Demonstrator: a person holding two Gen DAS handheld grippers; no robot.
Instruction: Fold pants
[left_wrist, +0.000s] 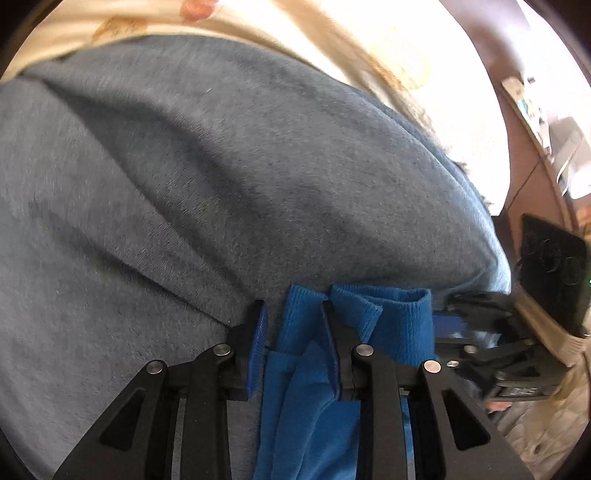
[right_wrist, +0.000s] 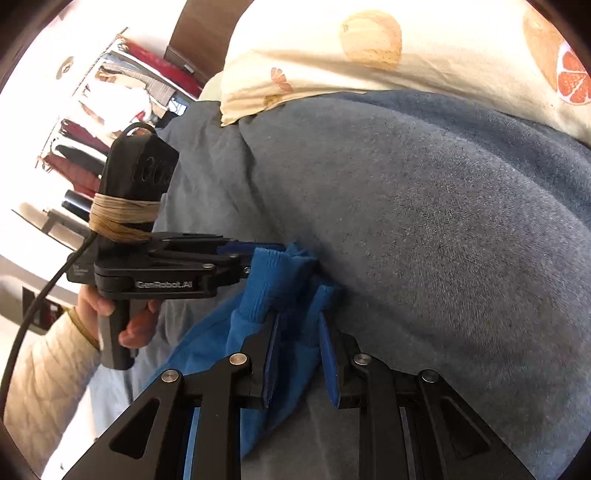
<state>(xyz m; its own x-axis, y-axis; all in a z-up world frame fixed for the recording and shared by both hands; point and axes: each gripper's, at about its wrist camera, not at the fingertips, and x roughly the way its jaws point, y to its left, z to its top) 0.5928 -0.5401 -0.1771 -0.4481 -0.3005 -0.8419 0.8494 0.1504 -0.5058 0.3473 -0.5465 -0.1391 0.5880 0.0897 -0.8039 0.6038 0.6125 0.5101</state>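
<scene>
The bright blue pants (left_wrist: 314, 387) hang bunched between both grippers above a grey-blue blanket (left_wrist: 184, 184). My left gripper (left_wrist: 293, 314) has its blue pads around the ribbed blue cuff (left_wrist: 399, 317), with fabric filling the gap. My right gripper (right_wrist: 299, 325) is closed on a bunched blue fold (right_wrist: 288, 291) of the same pants. The right gripper also shows at the right of the left wrist view (left_wrist: 480, 314). The left gripper shows side-on in the right wrist view (right_wrist: 236, 251), gripping the pants' edge.
A cream pillow with orange fruit prints (right_wrist: 369, 55) lies beyond the blanket (right_wrist: 443, 221). A clothes rack with hanging garments (right_wrist: 110, 92) stands at the left. A brown wooden surface with small items (left_wrist: 535, 110) is at the right.
</scene>
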